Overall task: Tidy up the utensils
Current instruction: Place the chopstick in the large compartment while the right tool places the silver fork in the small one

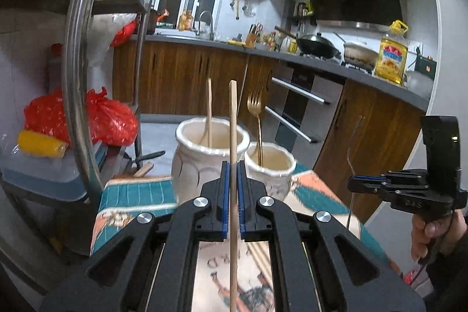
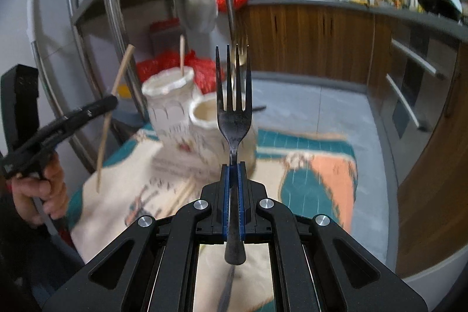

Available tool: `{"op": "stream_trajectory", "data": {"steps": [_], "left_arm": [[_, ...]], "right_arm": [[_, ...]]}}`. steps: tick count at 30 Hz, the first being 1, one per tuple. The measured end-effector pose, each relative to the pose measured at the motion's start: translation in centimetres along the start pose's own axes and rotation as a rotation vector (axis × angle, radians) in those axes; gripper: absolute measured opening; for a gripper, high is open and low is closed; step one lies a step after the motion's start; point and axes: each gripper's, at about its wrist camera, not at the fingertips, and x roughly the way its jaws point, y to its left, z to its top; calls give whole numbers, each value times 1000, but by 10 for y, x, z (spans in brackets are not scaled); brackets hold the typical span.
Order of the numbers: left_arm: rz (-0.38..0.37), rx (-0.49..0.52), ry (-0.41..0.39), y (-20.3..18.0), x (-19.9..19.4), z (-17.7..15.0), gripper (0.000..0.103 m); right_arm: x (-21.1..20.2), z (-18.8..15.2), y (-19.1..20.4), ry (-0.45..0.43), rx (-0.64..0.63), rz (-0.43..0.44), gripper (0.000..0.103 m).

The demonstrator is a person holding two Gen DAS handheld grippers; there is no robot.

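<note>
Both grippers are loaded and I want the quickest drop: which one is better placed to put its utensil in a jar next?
Probably left. The left hand-held gripper holds its chopstick upright, lined up with the taller jar that already holds a chopstick. The right hand-held gripper with its fork sits off to the side.

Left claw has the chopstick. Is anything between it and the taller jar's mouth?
Nothing visible blocks it. The left claw holds the chopstick above and short of the taller jar; one chopstick already inside leans left, leaving most of the mouth free.
</note>
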Motion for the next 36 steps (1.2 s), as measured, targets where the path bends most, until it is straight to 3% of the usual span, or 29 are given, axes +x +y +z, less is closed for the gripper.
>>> {"op": "stream_trajectory", "data": {"steps": [7, 20, 33, 36], "left_arm": [[-25, -39, -98, 4, 7, 28, 5], [9, -89, -278, 18, 23, 79, 5], [57, -97, -410, 21, 39, 86, 5], [58, -75, -388, 19, 49, 83, 5]], "right_arm": [[-8, 34, 12, -114, -5, 18, 6], [15, 76, 20, -309, 53, 17, 6], [43, 79, 24, -328, 36, -28, 6], [48, 78, 23, -322, 34, -35, 6]]}}
